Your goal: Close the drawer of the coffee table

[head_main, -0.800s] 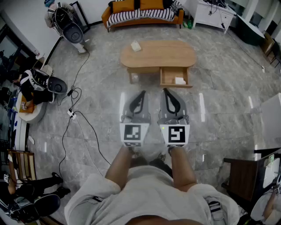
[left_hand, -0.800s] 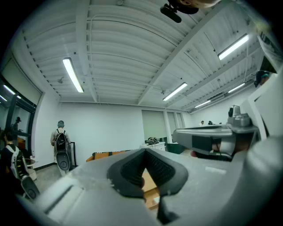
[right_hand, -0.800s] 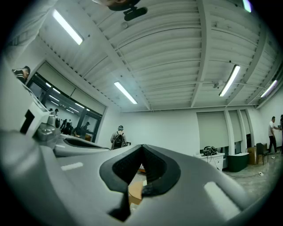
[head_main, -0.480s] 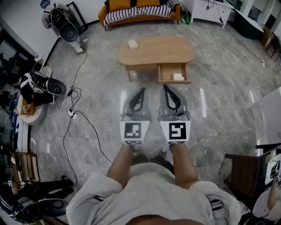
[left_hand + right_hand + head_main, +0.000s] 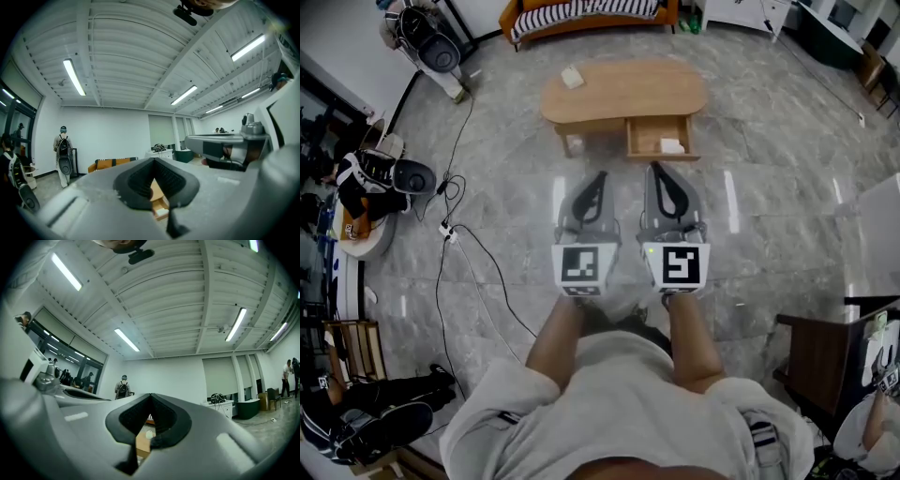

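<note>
Head view is showing what looks like the approach: left gripper [image 5: 601, 175] and right gripper [image 5: 654, 168] (jaws pressed together, empty) are pointing toward the oval wooden counter's [image 5: 619, 89] open light-wood drawer [image 5: 649, 138]; next, probably reaching its front.

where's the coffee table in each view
Head view: the coffee table is at top centre, with its drawer open toward the person.
Left gripper view: low centre, a sliver of the coffee table shows through the hole in the jaws.
Right gripper view: low centre, a wood sliver shows through the hole in the jaws.
Shared landmark: the white cabinet beyond the table.
</note>
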A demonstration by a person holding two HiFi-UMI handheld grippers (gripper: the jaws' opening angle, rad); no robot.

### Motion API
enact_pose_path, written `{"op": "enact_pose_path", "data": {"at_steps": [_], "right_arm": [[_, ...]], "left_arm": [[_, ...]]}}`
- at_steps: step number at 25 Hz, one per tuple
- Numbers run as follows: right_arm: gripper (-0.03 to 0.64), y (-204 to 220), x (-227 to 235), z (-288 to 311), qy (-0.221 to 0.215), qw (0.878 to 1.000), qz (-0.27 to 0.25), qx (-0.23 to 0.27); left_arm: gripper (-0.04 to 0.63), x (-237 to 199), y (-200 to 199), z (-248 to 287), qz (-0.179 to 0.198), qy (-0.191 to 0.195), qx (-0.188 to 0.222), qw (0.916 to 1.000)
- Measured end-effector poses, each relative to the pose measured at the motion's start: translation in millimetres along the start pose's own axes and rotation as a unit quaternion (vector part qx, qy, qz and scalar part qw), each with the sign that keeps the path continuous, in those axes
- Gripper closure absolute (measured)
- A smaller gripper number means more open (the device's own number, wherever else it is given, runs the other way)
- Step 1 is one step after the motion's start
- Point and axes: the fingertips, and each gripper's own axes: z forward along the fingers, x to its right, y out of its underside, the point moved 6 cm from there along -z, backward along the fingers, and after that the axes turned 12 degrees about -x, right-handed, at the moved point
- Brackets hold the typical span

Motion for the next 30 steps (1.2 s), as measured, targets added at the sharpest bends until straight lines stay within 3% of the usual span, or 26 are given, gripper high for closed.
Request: {"op": "enact_pose_path", "data": {"at_steps": [15,30], "right_arm": [[0.611,21.0,53.6,53.8,0.031,0.999,-0.002,-0.024],[0.611,17.7,90.3,215.1,0.059,0.997,-0.003,-0.044]], "left_arm": [[0.575,2.8,-1.3,89.0,-0.008,0.049,-0.003,0.9988],[0.575,-105.9,-21.1,231.0,-0.024,0.062,-0.006,0.9977]]}}
